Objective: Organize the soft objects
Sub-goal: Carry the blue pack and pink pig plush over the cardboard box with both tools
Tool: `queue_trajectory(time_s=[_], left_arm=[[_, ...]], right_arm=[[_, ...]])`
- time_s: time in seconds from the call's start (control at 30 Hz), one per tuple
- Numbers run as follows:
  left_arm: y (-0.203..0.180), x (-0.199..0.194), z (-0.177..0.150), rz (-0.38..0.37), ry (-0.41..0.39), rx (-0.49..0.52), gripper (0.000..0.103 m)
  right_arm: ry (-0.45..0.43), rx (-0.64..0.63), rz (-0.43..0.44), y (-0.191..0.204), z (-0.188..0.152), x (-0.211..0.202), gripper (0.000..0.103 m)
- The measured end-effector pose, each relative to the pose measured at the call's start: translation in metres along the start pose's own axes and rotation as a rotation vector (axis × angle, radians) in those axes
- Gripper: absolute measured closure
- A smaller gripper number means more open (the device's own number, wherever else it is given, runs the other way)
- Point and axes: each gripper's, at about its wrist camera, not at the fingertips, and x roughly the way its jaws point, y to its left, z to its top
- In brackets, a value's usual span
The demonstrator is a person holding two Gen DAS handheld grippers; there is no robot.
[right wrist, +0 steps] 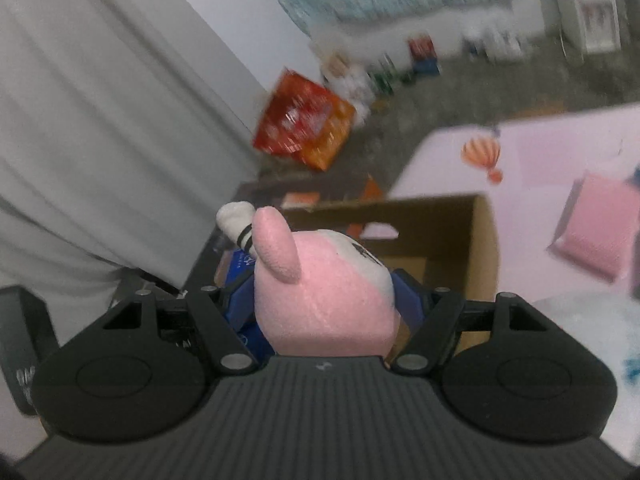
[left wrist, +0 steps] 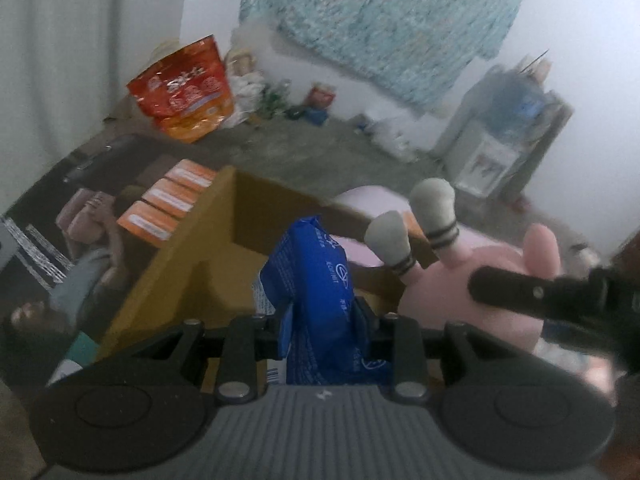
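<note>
Above cardboard box (left wrist: 224, 216): left gripper (left wrist: 323, 316) pinching blue pack (left wrist: 316, 276), right gripper (right wrist: 324, 304) clamping pink plush (right wrist: 320, 300).

A soft pack (left wrist: 316, 280) is held above the cardboard box (left wrist: 224, 216), with the plush toy (left wrist: 472, 280) to its right. A snack bag (left wrist: 184, 88) stands behind on the floor (left wrist: 320, 148).

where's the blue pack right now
In the left wrist view the blue pack sits centre frame, clamped in the left gripper above the open cardboard box, with the pink plush toy to its right.
</note>
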Motion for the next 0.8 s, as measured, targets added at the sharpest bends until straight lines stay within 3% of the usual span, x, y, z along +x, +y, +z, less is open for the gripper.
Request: queue_trajectory(time_s=[0.17,0.37,0.5,0.73,0.8], left_arm=[[0.011,0.026,0.012,0.07,-0.009,0.076,0.072],[0.013,0.047,0.005,0.118,-0.026,0.137,0.074],[0.015,0.058,0.002,0.141,-0.047,0.156,0.079],[0.015,0.05,0.007,0.14,-0.081,0.152,0.073],[0.015,0.045,0.006,0.133,-0.088,0.142,0.067]], right_arm=[[0.051,0.062,-0.037,0.006,0.007,0.054,0.032],[0.082,0.186,-0.013,-0.026,0.014,0.116,0.028],[0.114,0.265,0.014,-0.049,0.007,0.135,0.023],[0.112,0.311,0.074,-0.053,0.0,0.129,0.022],[0.1,0.319,0.087,-0.053,0.0,0.123,0.022]])
